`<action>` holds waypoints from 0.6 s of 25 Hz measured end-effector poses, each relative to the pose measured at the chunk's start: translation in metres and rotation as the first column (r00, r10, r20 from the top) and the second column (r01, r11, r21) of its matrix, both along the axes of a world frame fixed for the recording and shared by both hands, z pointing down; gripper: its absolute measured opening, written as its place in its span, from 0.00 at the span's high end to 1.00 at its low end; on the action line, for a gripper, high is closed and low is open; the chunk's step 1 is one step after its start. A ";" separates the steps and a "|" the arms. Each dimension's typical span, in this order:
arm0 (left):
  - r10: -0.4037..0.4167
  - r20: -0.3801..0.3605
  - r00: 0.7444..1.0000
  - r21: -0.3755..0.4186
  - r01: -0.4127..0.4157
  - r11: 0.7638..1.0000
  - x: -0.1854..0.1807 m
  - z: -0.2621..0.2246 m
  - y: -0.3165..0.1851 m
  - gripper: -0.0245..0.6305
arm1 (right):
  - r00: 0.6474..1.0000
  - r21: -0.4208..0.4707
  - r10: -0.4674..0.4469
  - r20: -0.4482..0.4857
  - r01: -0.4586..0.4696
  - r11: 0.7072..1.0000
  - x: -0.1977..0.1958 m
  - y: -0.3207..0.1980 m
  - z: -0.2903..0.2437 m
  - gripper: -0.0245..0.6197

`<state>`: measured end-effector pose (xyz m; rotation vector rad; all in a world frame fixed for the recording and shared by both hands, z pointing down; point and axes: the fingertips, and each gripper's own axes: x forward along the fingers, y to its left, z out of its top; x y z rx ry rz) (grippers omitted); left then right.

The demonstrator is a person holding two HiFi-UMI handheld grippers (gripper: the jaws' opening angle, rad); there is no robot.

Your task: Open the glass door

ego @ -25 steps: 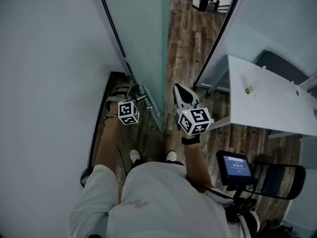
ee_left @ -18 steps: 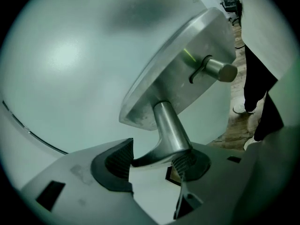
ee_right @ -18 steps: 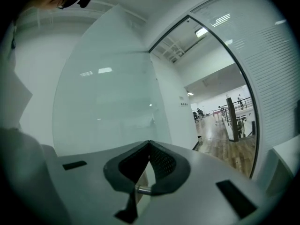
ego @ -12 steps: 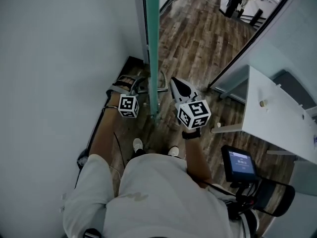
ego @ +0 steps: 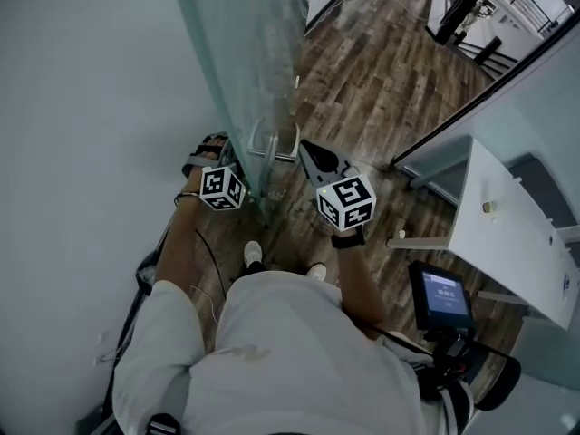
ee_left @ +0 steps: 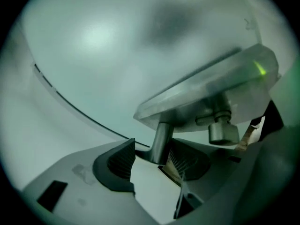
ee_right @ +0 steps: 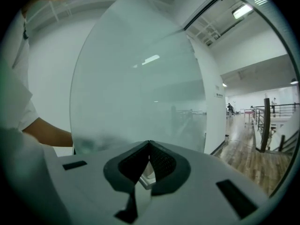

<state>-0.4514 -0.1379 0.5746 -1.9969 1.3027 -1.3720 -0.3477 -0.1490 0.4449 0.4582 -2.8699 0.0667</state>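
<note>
The frosted glass door point(ego: 245, 53) stands between my two grippers in the head view. Its metal handle point(ego: 272, 150) sits at the door's near edge. In the left gripper view the handle's round bar point(ee_left: 159, 142) passes between the ribbed pads of my left gripper point(ee_left: 152, 157). These jaws are opening, and a gap shows beside the bar. The handle's mounting plate point(ee_left: 211, 95) lies just above. My left gripper's marker cube point(ego: 222, 188) is left of the door. My right gripper point(ego: 305, 145) is on the door's other side, shut and empty, with its tips point(ee_right: 149, 145) facing the glass point(ee_right: 140, 93).
A white wall point(ego: 91, 107) runs close along the left. A white desk point(ego: 507, 216) and a small screen on a stand point(ego: 444, 297) are at the right. A dark-framed glass partition point(ego: 489, 84) borders the wooden floor point(ego: 381, 71) ahead.
The door has swung from one slant, through edge-on, to the opposite slant. Both grippers stayed by the handle and shifted slightly left. More of the corridor floor shows ahead.
</note>
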 end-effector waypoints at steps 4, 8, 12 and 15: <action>-0.142 -0.145 0.979 0.020 0.146 0.989 -0.049 -0.002 0.028 0.63 | 0.991 0.043 -0.090 -0.096 0.095 0.995 -0.041 0.021 0.019 0.97; -0.297 -0.388 0.873 0.031 0.334 0.942 -0.102 -0.008 0.067 0.63 | 0.964 0.084 -0.155 -0.216 0.176 0.981 -0.082 0.039 0.041 0.92; -0.404 -0.528 0.747 0.039 0.497 0.867 -0.158 -0.007 0.107 0.63 | 0.927 0.128 -0.192 -0.323 0.244 0.961 -0.133 0.048 0.065 0.80; -0.434 -0.622 0.652 0.064 0.595 0.801 -0.185 -0.026 0.137 0.65 | 0.890 0.167 -0.214 -0.402 0.301 0.939 -0.160 0.056 0.080 0.80</action>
